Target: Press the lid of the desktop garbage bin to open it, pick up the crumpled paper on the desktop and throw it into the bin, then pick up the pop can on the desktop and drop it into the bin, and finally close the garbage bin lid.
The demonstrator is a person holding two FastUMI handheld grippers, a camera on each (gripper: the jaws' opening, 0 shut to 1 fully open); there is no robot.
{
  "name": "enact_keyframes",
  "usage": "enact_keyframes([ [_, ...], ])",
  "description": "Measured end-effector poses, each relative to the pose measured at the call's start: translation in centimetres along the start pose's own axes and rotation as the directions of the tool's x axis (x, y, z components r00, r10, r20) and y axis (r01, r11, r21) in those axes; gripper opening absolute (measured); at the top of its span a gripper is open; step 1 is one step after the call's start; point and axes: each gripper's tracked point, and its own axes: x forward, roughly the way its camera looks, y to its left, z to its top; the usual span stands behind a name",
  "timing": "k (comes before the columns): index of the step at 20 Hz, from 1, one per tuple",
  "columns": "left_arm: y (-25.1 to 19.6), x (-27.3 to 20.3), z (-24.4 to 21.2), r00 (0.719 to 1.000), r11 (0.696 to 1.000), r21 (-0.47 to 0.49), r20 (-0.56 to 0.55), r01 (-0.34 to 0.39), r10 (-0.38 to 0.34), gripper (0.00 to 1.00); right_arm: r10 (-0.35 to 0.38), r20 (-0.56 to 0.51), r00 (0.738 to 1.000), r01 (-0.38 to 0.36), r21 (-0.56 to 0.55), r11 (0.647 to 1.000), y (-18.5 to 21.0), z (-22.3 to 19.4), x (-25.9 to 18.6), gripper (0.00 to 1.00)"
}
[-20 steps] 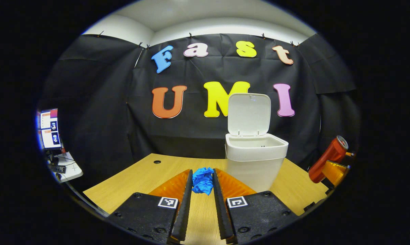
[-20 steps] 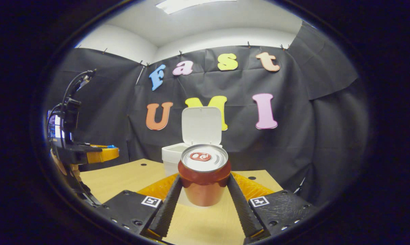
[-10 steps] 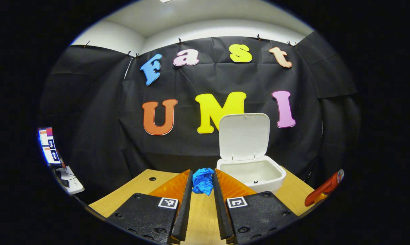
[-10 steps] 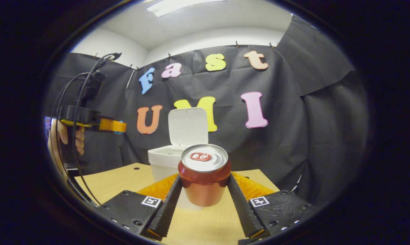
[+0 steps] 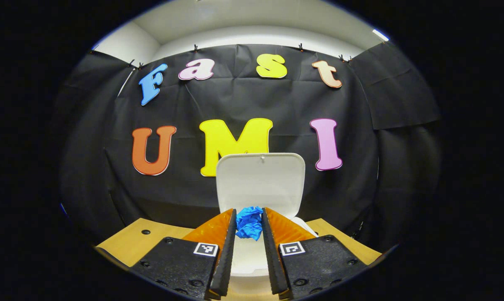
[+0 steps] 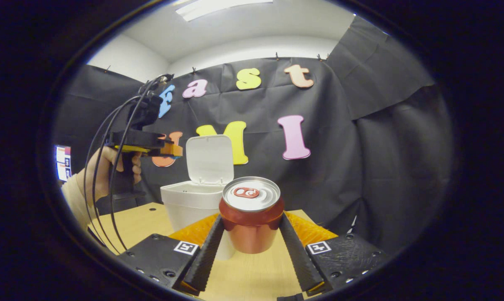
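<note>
So the left hand-held gripper is clamping the crumpled blue paper ball between its two fingers, and it's hanging right over the open mouth of the small white plastic desktop bin, with the bin's white flip lid standing upright just behind the paper. In the right gripper view that same left hand-held gripper is showing off to the side, raised above the bin and near its open lid, with a person's hand in a light sleeve wrapping around the handle and black cables looping down from it. The right hand-held gripper is squeezing the red aluminium pop can from both sides; the can is sitting upright between the fingers with its silver top and red pull tab facing up, lifted off the light wooden counter, just beside the bin and a bit nearer the camera. The counter is also peeking out on both sides of the bin in the left gripper view, with a small dark round hole in it. A bit of a lit screen is glowing at the far edge.
</note>
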Motion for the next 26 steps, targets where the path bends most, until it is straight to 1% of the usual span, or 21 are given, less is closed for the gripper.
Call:
enact_keyframes([
  [1, -0.7, 0.8, -0.7, 1.000, 1.000, -0.015, -0.011, 0.019, -0.019, 0.40, -0.009, 0.007, 1.000, 0.009, 0.003, 1.000, -0.3, 0.1, 0.0, 0.79],
  [2, -1.7, 1.5, -1.1, 0.999, 0.998, -0.024, -0.016, 0.049, -0.050, 0.46, -0.006, 0.011, 1.000, 0.006, 0.008, 1.000, -0.3, 0.2, 0.1, 0.79],
  [3, -2.5, 2.2, -1.3, 0.998, 0.998, -0.018, -0.010, 0.066, -0.066, 0.41, 0.000, 0.008, 1.000, 0.000, 0.015, 1.000, -0.2, 0.0, 0.2, 0.79],
  [5, -2.6, 3.1, -2.2, 0.998, 0.998, 0.000, -0.014, 0.060, -0.060, 0.41, 0.011, 0.004, 1.000, -0.011, 0.031, 0.999, -0.2, -0.4, 0.3, 0.79],
  [7, -3.4, 3.6, -3.1, 0.997, 0.997, -0.010, -0.033, 0.075, -0.076, 0.46, 0.002, -0.006, 1.000, -0.002, 0.034, 0.999, -0.5, -0.7, 0.4, 0.78],
  [8, -4.0, 3.4, -3.2, 0.995, 0.995, -0.018, -0.038, 0.096, -0.097, 0.53, -0.009, -0.007, 1.000, 0.009, 0.036, 0.999, -0.6, -0.6, 0.5, 0.79],
  [9, -4.4, 3.1, -3.2, 0.993, 0.994, -0.027, -0.035, 0.110, -0.111, 0.68, -0.018, -0.009, 1.000, 0.019, 0.036, 0.999, -0.6, -0.8, 0.5, 0.79],
  [10, -4.3, 2.9, -2.9, 0.994, 0.993, -0.032, -0.021, 0.110, -0.110, 0.84, -0.023, -0.010, 1.000, 0.023, 0.038, 0.999, -0.6, -0.7, 0.6, 0.79],
  [11, -3.8, 2.4, -2.5, 0.996, 0.996, -0.029, -0.002, 0.089, -0.089, 0.96, -0.023, -0.013, 1.000, 0.024, 0.040, 0.999, -0.7, -0.8, 0.6, 0.79],
  [12, -3.1, 2.0, -2.3, 0.998, 0.998, -0.023, 0.015, 0.062, -0.062, 0.99, -0.024, -0.015, 1.000, 0.024, 0.043, 0.999, -0.7, -0.7, 0.6, 0.79],
  [13, -2.9, 1.7, -2.2, 0.998, 0.998, -0.019, 0.020, 0.056, -0.055, 0.99, -0.023, -0.014, 1.000, 0.024, 0.045, 0.999, -0.7, -0.7, 0.6, 0.79],
  [15, -2.8, 0.3, -2.5, 0.997, 0.998, -0.015, 0.023, 0.068, -0.067, 0.99, -0.021, -0.009, 1.000, 0.022, 0.043, 0.999, -0.7, -0.6, 0.5, 0.79],
  [16, -2.7, -0.6, -2.1, 0.996, 0.997, -0.016, 0.038, 0.080, -0.079, 0.99, -0.021, -0.007, 1.000, 0.021, 0.039, 0.999, -0.7, -0.5, 0.5, 0.79],
  [18, -1.9, -2.9, -1.5, 0.993, 0.997, -0.018, 0.082, 0.081, -0.079, 0.99, -0.023, -0.005, 1.000, 0.023, 0.046, 0.999, -0.7, -0.5, 0.5, 0.79],
  [20, -0.7, -4.9, -1.5, 0.994, 0.998, -0.017, 0.096, 0.060, -0.058, 0.99, -0.016, -0.011, 1.000, 0.016, 0.052, 0.999, -0.6, -0.7, 0.6, 0.79],
  [22, 0.9, -7.3, -1.8, 0.995, 1.000, 0.018, 0.099, 0.020, -0.021, 0.99, -0.022, -0.021, 1.000, 0.023, 0.050, 0.999, -0.8, -0.9, 0.6, 0.78],
  [24, 2.0, -9.4, -2.1, 0.994, 0.998, 0.061, 0.107, 0.012, -0.018, 0.99, -0.033, -0.012, 0.999, 0.033, 0.044, 0.998, -0.8, -0.5, 0.6, 0.79],
  [25, 2.8, -10.5, -2.2, 0.993, 0.997, 0.076, 0.115, -0.003, -0.005, 1.00, -0.037, -0.007, 0.999, 0.037, 0.039, 0.999, -0.8, -0.5, 0.6, 0.79],
  [26, 3.6, -11.6, -2.6, 0.993, 0.996, 0.086, 0.118, -0.016, 0.006, 0.99, -0.041, -0.002, 0.999, 0.041, 0.030, 0.999, -0.9, -0.4, 0.6, 0.79],
])
